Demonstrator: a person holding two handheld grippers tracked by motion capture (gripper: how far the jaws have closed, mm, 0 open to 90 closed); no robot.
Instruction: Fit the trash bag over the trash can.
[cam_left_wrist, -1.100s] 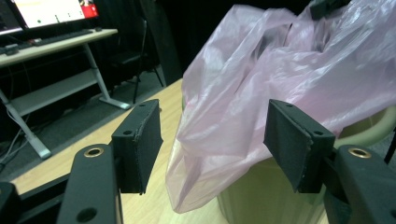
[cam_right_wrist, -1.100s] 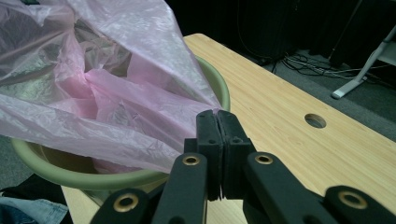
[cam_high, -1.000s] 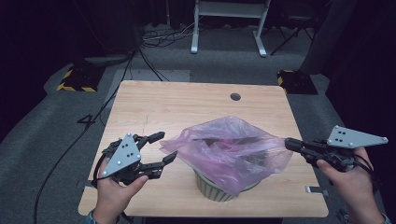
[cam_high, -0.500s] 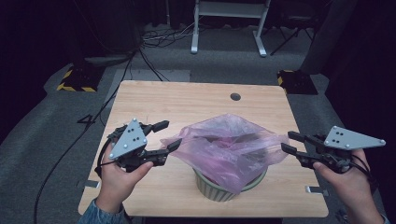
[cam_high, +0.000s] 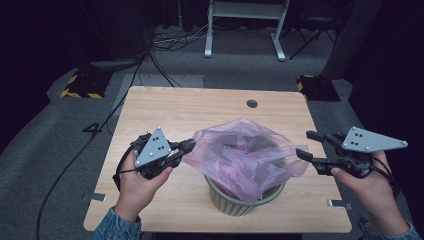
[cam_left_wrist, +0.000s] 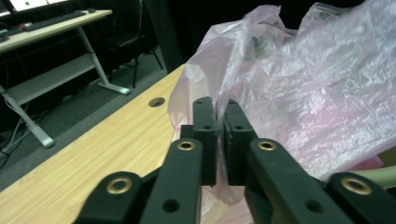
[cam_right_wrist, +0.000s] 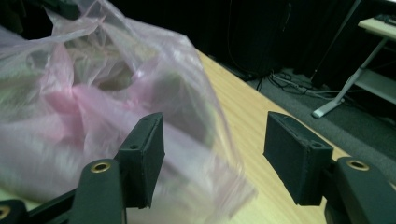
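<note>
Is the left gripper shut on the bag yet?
Yes. In the left gripper view the left gripper has its jaws pressed together on a fold of the pink bag.

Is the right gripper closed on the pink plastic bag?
No, in the right gripper view the right gripper has its jaws wide apart, with the pink plastic bag lying loose between them.

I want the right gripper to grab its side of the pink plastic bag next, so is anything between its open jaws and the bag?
Nothing visible stands in the way. The right gripper, jaws open, sits at the edge of the thin pink plastic bag draped in the pale green bin, with only bare wooden table around.
</note>
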